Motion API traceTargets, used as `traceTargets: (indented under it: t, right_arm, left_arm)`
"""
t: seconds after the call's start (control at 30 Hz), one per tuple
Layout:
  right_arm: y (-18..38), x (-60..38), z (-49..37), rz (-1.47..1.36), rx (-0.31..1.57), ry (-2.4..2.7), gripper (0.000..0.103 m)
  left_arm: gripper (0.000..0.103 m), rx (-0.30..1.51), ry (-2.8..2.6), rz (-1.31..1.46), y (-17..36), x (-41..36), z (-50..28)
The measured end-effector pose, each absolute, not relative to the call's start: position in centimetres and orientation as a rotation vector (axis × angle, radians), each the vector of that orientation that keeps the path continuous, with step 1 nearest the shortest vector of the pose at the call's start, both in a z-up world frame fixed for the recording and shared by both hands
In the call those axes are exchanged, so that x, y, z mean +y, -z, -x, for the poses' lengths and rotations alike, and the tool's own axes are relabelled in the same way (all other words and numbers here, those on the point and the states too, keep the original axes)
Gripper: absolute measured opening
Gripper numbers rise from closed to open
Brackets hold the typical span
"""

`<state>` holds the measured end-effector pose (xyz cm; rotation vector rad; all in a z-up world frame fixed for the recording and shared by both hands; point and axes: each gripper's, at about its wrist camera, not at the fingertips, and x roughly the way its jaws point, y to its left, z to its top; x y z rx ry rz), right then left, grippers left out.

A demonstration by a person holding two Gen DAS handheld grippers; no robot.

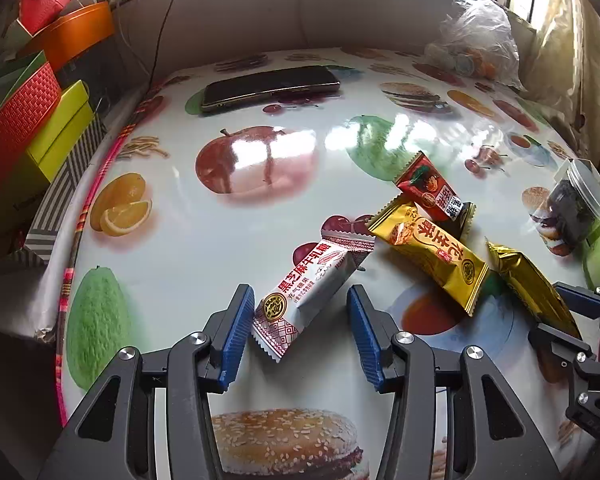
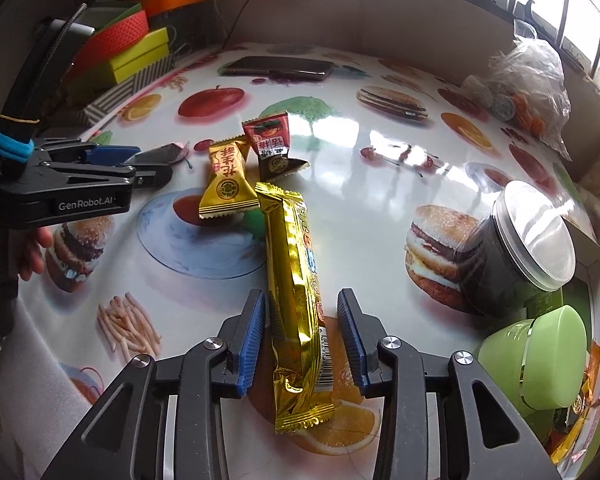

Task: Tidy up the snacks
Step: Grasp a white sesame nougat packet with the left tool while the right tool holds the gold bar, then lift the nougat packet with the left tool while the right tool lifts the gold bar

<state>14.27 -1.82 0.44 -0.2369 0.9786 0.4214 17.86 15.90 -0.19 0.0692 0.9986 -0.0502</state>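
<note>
The left claw stood released low in the frame, its blue pads either side of the white snack bar, which lay slanted on the fruit-printed bench; whether the left pad touched the wrapper I cannot tell. At right of centre lay the yellow snack and the red snack. The right claw was released too, straddling the long gold bar lying flat at lower centre. A lidded jar lay at right.
</note>
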Motion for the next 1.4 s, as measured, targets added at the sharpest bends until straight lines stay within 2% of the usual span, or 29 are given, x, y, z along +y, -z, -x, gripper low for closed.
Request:
traceTargets:
  t: [0.33, 0.47, 0.6, 0.83, 1.4]
  right_arm:
    - [-0.4, -2.2, -14.1, 0.207, 0.971, -0.416, 0.037]
    - [-0.4, -2.2, -14.0, 0.204, 0.967, -0.416, 0.037]
    - [-0.4, -2.3, -13.9, 0.198, 0.962, -0.409, 0.035]
    - [-0.4, -2.7, -13.6, 0.178, 0.952, -0.404, 0.022]
    - [-1.8, -3.3, -11.3, 0.142, 0.911, -0.413, 0.021]
  left_arm:
    - [0.049, 0.984, 0.037, -0.019, 0.2, 16.3, -18.0]
    - [0.033, 0.977, 0.024, 0.000, 0.1, 16.4, -17.9]
    - [0.028, 0.975, 0.014, 0.001, 0.1, 16.3, -17.7]
    - [0.028, 0.968, 0.011, 0.020, -0.1, 16.0, -16.8]
    - [0.028, 0.909, 0.033, 0.044, -2.1, 14.5, -12.6]
